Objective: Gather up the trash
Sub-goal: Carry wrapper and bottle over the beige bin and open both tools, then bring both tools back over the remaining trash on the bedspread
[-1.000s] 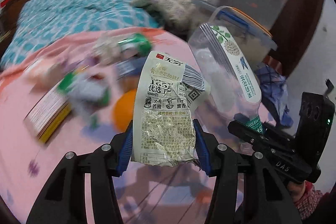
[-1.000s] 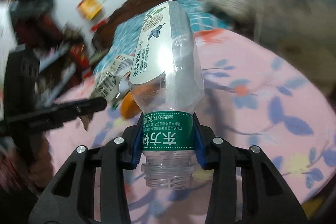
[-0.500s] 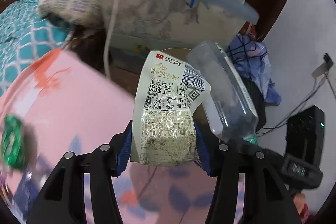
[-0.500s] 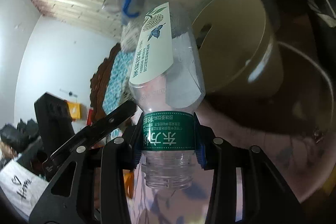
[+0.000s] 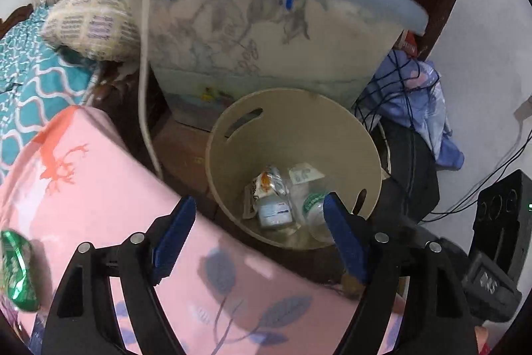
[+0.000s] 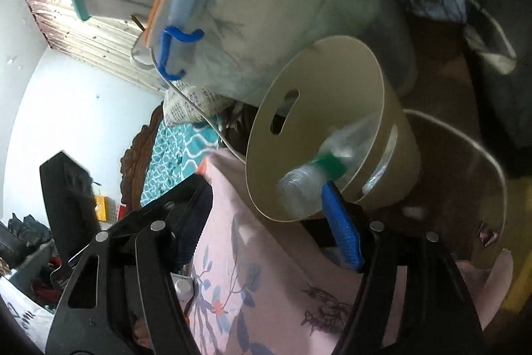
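Observation:
A beige round trash bin [image 5: 229, 135] stands beside the pink bed. In the left wrist view my left gripper [image 5: 256, 235] is open and empty just above its near rim. Inside the bin lie a snack wrapper [image 5: 262, 188] and a clear plastic bottle [image 5: 311, 208] with a green label. In the right wrist view my right gripper [image 6: 266, 215] is open over the bin [image 6: 319, 72], and the bottle [image 6: 316, 172] is blurred, inside the bin's mouth just past the fingertips.
A large clear storage box [image 5: 266, 32] with a blue handle stands behind the bin. A pink flowered blanket [image 5: 99, 195] covers the bed at left, with a green wrapper [image 5: 16, 268] on it. Blue cloth and black cables [image 5: 415, 98] lie to the right.
Both grippers opened over the bin. The wrapper left my left gripper and the bottle left my right gripper; both are now in the bin.

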Demonstrator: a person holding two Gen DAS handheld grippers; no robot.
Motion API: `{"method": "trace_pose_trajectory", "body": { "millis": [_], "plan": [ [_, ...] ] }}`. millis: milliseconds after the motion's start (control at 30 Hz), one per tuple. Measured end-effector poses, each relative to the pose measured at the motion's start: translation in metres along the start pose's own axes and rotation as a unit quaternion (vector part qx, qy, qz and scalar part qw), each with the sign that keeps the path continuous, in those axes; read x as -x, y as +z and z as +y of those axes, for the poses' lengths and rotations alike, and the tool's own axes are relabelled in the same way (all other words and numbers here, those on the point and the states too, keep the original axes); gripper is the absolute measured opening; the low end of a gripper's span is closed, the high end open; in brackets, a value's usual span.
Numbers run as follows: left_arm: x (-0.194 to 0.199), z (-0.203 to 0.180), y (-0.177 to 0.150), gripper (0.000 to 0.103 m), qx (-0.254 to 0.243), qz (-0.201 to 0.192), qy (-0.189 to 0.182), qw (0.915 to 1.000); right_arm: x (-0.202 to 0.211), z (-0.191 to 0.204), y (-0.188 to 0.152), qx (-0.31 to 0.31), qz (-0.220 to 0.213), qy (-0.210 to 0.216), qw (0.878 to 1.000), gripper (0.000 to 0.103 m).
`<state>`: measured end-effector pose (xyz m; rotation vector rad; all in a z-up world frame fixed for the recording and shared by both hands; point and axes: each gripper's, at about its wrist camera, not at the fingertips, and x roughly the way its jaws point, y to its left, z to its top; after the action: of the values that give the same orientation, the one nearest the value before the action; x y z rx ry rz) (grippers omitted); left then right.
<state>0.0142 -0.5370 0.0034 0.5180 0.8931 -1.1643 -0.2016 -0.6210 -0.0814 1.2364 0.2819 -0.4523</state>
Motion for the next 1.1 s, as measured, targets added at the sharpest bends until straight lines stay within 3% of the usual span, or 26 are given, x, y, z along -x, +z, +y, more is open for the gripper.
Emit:
{"method": "trace_pose_trajectory", "body": {
  "millis": [200, 433, 567, 633, 667, 800, 867, 933, 1100],
  "plan": [
    [0.071, 0.047, -0.051, 0.075, 0.056, -0.048, -0.007, 0.9972, 0.004, 0.018, -0.021, 0.023, 0.013, 0.022, 0.999, 0.07],
    [0.159, 0.139, -0.146, 0.075, 0.149, -0.09, 0.048, 0.9836, -0.027, 0.077, -0.077, 0.096, 0.088, 0.059, 0.99, 0.07],
    [0.217, 0.197, -0.217, 0.075, 0.214, -0.116, 0.11, 0.9635, -0.047, 0.118, -0.124, 0.151, 0.149, 0.08, 0.974, 0.07],
    [0.245, 0.228, -0.257, 0.075, 0.254, -0.124, 0.145, 0.9482, -0.056, 0.138, -0.153, 0.181, 0.181, 0.088, 0.963, 0.07],
    [0.258, 0.242, -0.279, 0.075, 0.271, -0.124, 0.168, 0.9396, -0.06, 0.146, -0.166, 0.193, 0.194, 0.09, 0.958, 0.07],
    [0.278, 0.272, -0.328, 0.077, 0.299, -0.109, 0.22, 0.922, -0.079, 0.166, -0.208, 0.227, 0.237, 0.092, 0.94, 0.07],
    [0.279, 0.275, -0.34, 0.087, 0.298, -0.107, 0.226, 0.921, -0.087, 0.175, -0.229, 0.24, 0.258, 0.092, 0.931, 0.07],
    [0.273, 0.276, -0.345, 0.088, 0.286, -0.1, 0.24, 0.9224, -0.093, 0.183, -0.25, 0.253, 0.277, 0.092, 0.922, 0.07],
    [0.24, 0.277, -0.338, 0.092, 0.241, -0.071, 0.225, 0.9414, -0.095, 0.199, -0.286, 0.315, 0.288, 0.078, 0.901, 0.07]
  ]
}}
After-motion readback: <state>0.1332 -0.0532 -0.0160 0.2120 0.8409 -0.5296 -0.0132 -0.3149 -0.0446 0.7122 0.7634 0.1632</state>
